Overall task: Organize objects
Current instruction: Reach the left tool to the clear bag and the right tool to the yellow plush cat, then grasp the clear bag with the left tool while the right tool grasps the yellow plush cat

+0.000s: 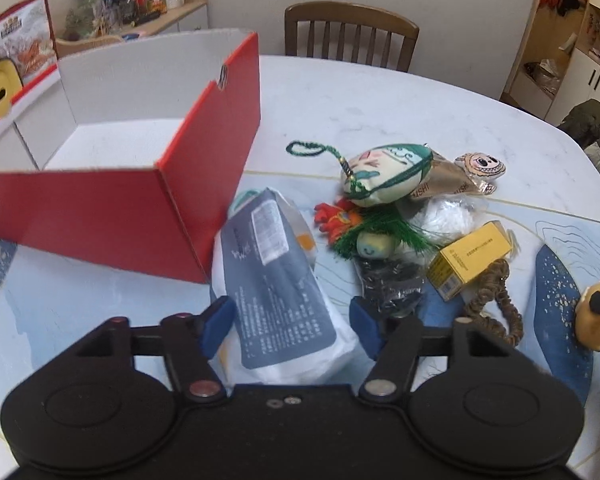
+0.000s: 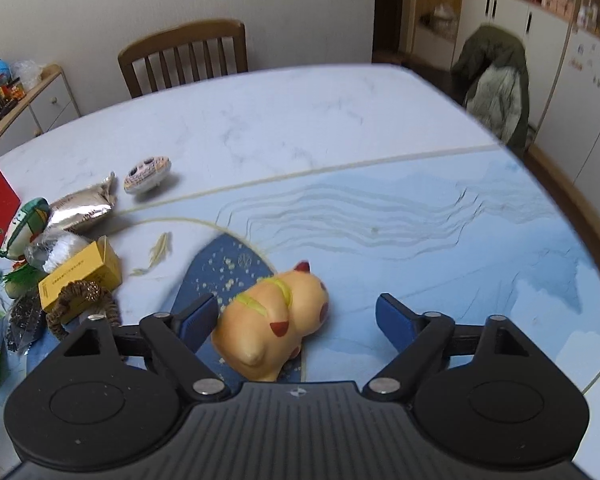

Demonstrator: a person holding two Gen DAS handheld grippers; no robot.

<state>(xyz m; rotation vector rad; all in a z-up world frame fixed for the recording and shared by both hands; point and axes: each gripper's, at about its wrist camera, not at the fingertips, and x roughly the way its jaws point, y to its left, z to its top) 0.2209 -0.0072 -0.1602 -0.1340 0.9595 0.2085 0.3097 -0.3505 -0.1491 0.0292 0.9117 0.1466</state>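
Note:
An open red box (image 1: pixel 100 208) with a white inside stands on the table (image 1: pixel 380 96) at the left. A white pouch with a dark grey label (image 1: pixel 276 272) leans at its near corner. My left gripper (image 1: pixel 291 326) has a blue pad against each side of the pouch. To the right lies a pile: a cream and green stuffed charm (image 1: pixel 384 172), a yellow carton (image 1: pixel 468 256) and a braided brown ring (image 1: pixel 496 304). A yellow cat figurine (image 2: pixel 272 320) stands between the wide jaws of my right gripper (image 2: pixel 298 320). It sits close to the left pad and well apart from the right one.
A silver foil bag (image 2: pixel 84 208) and a round face badge (image 2: pixel 148 174) lie at the pile's far side. A wooden chair (image 2: pixel 184 56) stands behind the table. A chair with a green jacket (image 2: pixel 496 80) is at the right. A cabinet with toys (image 1: pixel 132 4) is behind the box.

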